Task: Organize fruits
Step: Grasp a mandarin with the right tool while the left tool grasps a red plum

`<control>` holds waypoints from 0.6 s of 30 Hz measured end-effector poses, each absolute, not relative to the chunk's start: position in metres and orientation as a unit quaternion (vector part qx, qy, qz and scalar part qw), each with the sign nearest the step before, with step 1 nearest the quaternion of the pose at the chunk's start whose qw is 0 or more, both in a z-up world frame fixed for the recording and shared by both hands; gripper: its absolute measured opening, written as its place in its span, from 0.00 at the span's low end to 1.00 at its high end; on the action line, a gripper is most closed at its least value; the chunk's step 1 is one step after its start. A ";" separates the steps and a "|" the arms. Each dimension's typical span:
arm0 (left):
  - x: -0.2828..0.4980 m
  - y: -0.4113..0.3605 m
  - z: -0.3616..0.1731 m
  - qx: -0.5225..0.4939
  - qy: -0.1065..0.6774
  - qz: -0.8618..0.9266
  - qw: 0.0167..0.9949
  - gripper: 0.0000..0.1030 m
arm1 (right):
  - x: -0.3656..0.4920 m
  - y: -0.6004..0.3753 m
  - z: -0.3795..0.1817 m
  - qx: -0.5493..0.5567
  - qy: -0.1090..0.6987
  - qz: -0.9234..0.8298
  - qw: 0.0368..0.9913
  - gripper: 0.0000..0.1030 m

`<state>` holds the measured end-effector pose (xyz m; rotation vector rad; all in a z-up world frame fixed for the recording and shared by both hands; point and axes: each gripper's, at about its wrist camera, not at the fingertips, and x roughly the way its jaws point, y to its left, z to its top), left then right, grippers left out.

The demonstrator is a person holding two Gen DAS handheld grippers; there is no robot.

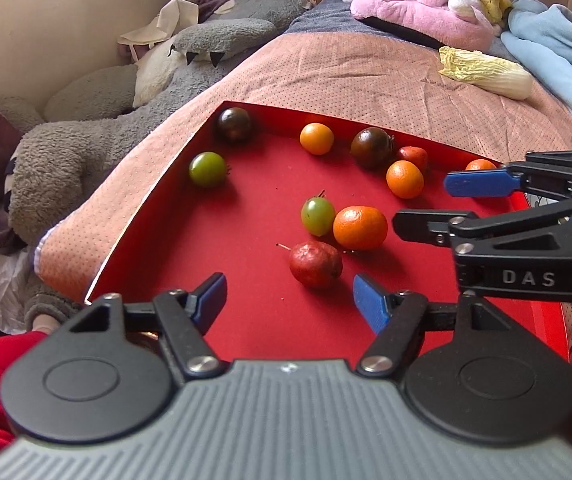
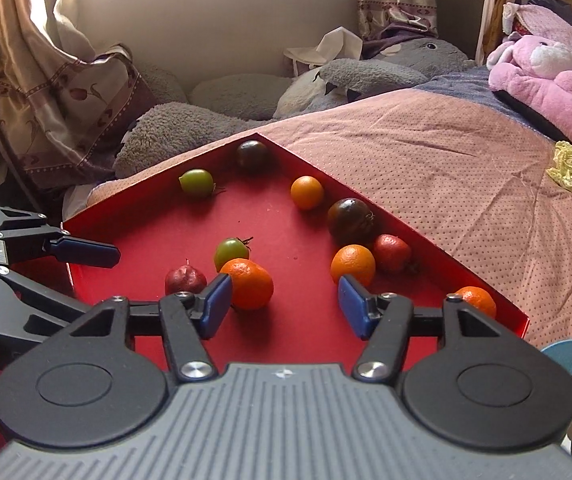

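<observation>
Left gripper (image 1: 290, 300) spread wide, blue pads (image 1: 370, 308) apart over bare red felt, nothing pinched. Just ahead of the pads, a red pear-like fruit (image 1: 316, 264) with a thin stem, lying clear of both fingers. Right behind it, a large orange (image 1: 360, 227) pressed against a green tomato (image 1: 318, 216).

Right gripper (image 2: 283, 306) spread too, nothing between the pads. Left pad (image 2: 215, 304) sitting just beside that same large orange (image 2: 247, 284) in the right wrist view; contact or a sliver of gap, cannot tell. Right pad (image 2: 352, 312) in front of a second orange (image 2: 353, 265), not gripping it. Seen from the left wrist camera, right gripper (image 1: 422, 204) reaching in from the right edge, fingers stacked one above the other.

Further out along the far wall of the red tray (image 1: 173, 168): a dark tomato (image 1: 372, 147) beside a small red fruit (image 1: 413, 155), then a smaller orange (image 1: 317, 139). Another dark tomato (image 1: 234, 125) tucked into the far corner. A second green tomato (image 1: 207, 169) alone near the left wall. One more orange (image 2: 476, 300) by the right wall, half hidden behind the right gripper's linkage.

Tray resting on a pink dotted bed cover (image 1: 366, 76). A napa cabbage (image 1: 486, 72) lying on the bed, well apart from the tray.
</observation>
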<state>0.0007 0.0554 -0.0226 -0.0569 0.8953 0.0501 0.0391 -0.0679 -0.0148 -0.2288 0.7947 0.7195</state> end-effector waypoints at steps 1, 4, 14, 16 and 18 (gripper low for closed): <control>0.002 0.056 -0.023 -0.030 0.434 0.025 0.900 0.70 | 0.042 -0.066 -0.017 -0.113 0.381 0.343 0.851 0.64; 0.003 0.056 -0.024 -0.035 0.438 0.024 0.898 0.70 | 0.050 -0.058 -0.021 -0.116 0.395 0.357 0.839 0.64; 0.004 0.059 -0.026 -0.051 0.445 0.021 0.894 0.70 | 0.066 -0.035 -0.033 -0.111 0.429 0.387 0.809 0.59; 0.005 0.059 -0.028 -0.051 0.450 0.023 0.891 0.70 | 0.071 -0.031 -0.039 -0.108 0.442 0.389 0.801 0.59; 0.007 0.062 -0.029 -0.059 0.452 0.025 0.890 0.70 | 0.075 -0.029 -0.044 -0.105 0.449 0.388 0.798 0.54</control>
